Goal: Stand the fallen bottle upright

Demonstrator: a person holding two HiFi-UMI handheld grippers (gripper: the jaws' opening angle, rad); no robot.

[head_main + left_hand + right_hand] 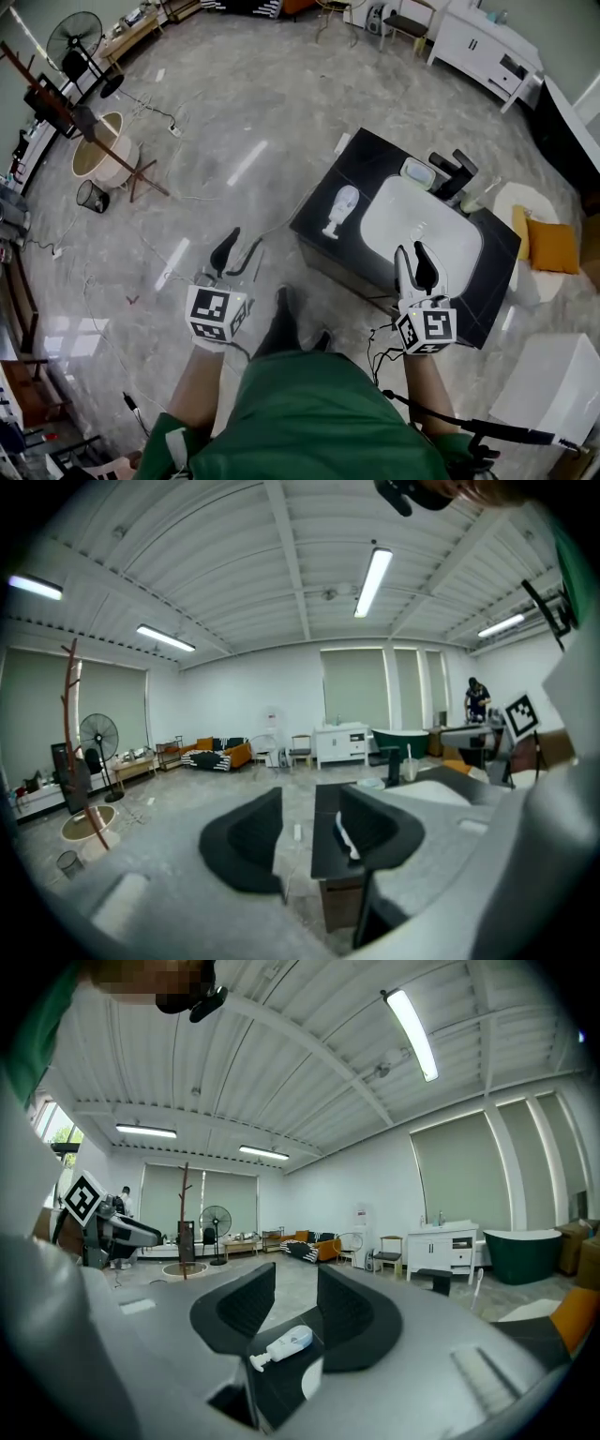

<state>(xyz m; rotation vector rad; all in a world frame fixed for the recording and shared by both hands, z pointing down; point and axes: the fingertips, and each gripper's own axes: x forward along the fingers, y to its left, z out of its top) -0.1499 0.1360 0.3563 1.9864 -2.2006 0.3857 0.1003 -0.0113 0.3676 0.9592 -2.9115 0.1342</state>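
A white pump bottle lies on its side on the black counter, left of the white basin. My left gripper hangs over the floor, short of the counter's left corner, open and empty. My right gripper hovers by the basin's near edge, also open and empty. In the right gripper view the bottle shows well beyond the gripper, its pump end toward me. In the left gripper view the open gripper points at the counter, and its right jaw hides most of the bottle.
A black faucet and a small dish stand behind the basin. A round white chair with an orange cushion is at the right. A wooden coat stand, a fan and a wire bin are far left.
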